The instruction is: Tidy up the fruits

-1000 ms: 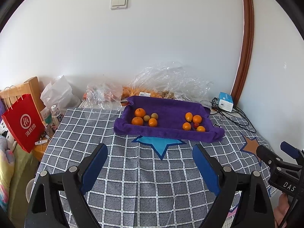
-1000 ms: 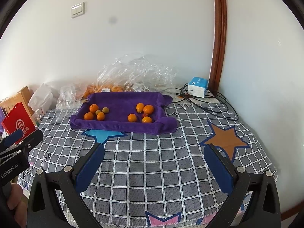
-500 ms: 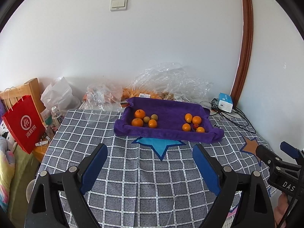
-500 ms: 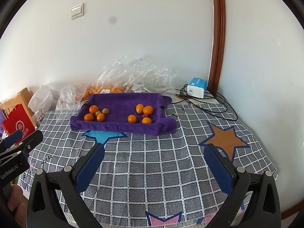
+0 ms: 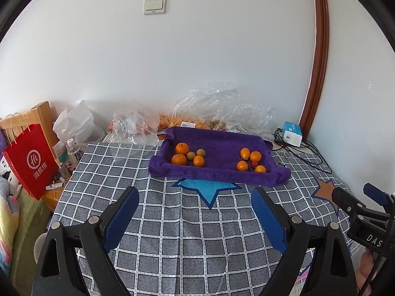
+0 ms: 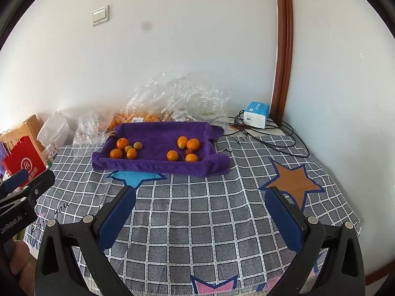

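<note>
Two hand-held grippers hover over a table draped in a grey checked cloth [image 5: 187, 231], both with fingers spread wide and nothing between them. The left gripper [image 5: 195, 212] sits low over the near part of the cloth; the right gripper [image 6: 200, 212] does the same from its own view, and its black body shows at the right edge of the left camera's view.

The fruit lies well ahead of both, toward the far side of the table, in a purple towel-lined tray [image 5: 217, 175]. Inside the tray are two clusters, apart from each other. The left cluster [image 5: 188, 155] holds three orange fruits and two smaller yellow-green ones, packed close together. The right cluster [image 5: 251, 160] holds four orange fruits and one small red one tucked among them. From the right camera the tray [image 6: 160, 166] sits ahead and left of centre.

Behind the tray, crumpled clear plastic bags [image 5: 222, 108] lie against the white wall. A blue-and-white box [image 5: 292, 133] with black cables stands at the far right corner, and a red paper bag [image 5: 30, 159] stands off the table's left edge.
</note>
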Demonstrator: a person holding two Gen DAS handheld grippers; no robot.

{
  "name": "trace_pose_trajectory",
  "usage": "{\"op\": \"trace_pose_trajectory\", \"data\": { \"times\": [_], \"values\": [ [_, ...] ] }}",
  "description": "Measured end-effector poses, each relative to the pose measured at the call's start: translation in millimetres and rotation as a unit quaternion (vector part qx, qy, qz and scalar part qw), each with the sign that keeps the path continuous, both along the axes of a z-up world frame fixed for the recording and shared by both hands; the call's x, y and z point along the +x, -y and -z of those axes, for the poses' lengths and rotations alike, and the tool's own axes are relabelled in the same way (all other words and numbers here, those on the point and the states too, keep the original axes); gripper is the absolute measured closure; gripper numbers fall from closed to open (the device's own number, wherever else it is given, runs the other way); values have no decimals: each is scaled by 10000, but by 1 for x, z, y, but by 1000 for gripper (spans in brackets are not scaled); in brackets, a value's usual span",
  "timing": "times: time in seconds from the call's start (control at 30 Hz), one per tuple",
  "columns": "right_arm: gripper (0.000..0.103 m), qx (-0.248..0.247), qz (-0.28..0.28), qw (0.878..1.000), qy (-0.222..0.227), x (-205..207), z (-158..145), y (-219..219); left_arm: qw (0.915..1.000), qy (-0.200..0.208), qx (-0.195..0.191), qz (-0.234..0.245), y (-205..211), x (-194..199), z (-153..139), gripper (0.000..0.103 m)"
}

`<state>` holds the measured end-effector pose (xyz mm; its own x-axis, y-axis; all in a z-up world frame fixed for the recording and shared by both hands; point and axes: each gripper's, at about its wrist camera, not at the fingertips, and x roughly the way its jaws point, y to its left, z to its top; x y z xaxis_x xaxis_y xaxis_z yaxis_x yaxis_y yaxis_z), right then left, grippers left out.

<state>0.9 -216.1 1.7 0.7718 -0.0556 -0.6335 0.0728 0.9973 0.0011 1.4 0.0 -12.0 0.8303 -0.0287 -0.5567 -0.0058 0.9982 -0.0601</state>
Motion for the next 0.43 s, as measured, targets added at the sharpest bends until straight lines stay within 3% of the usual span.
{"op": "trace_pose_trajectory", "data": {
  "times": [0.43],
  "values": [
    [1, -72, -72, 9999, 2, 0, 1, -6, 10000, 29, -3, 44, -5, 1, 1, 10]
  ]
}}
